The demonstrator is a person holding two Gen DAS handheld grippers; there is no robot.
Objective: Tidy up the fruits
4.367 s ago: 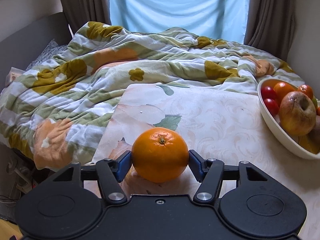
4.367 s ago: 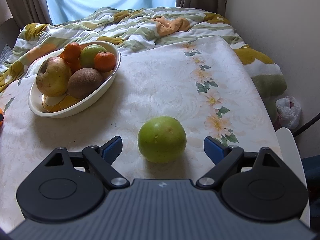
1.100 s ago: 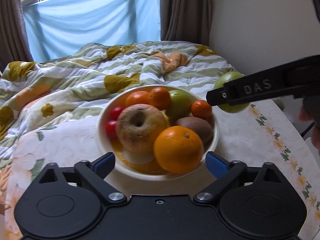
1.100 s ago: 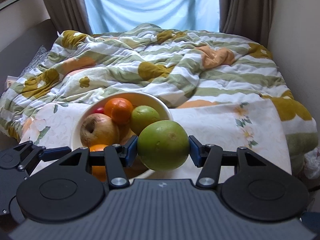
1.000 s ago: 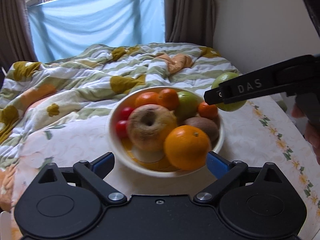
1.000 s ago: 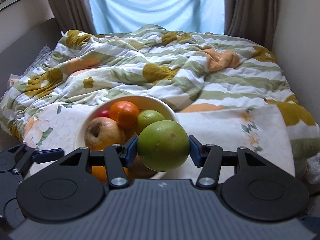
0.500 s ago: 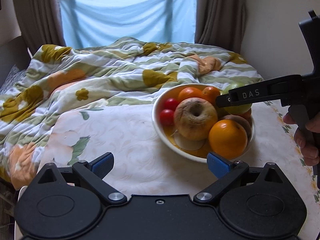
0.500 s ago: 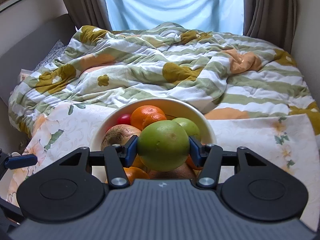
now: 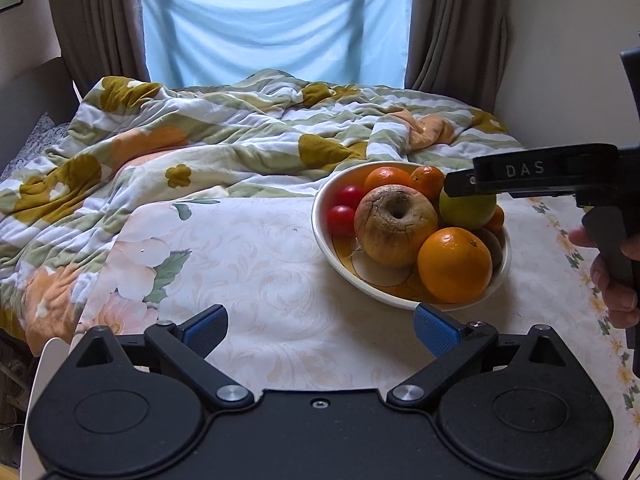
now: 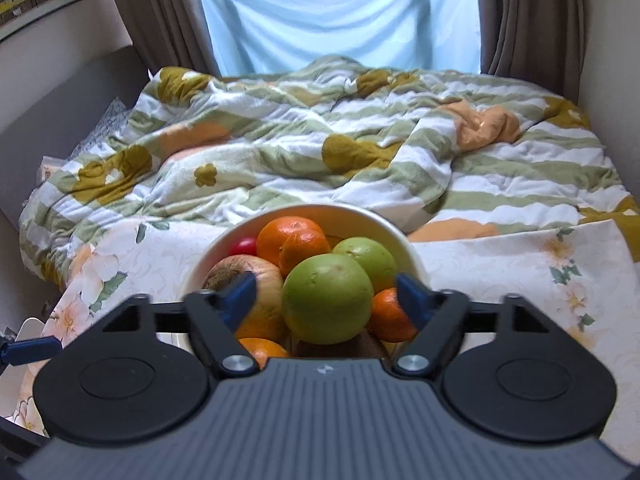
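The green fruit [image 10: 327, 298] is seen resting atop the pile in the white bowl [image 10: 360, 216] on the desk [image 9: 260, 264]. The right gripper [image 10: 326, 292] has just been opened, its fingers [image 10: 240, 294] spread clear on either side. The left gripper [image 9: 320, 326] is held wide open and empty near the bowl

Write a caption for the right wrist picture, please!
Right gripper, jaws just opened, lets the big green fruit settle on the pile in the white bowl.
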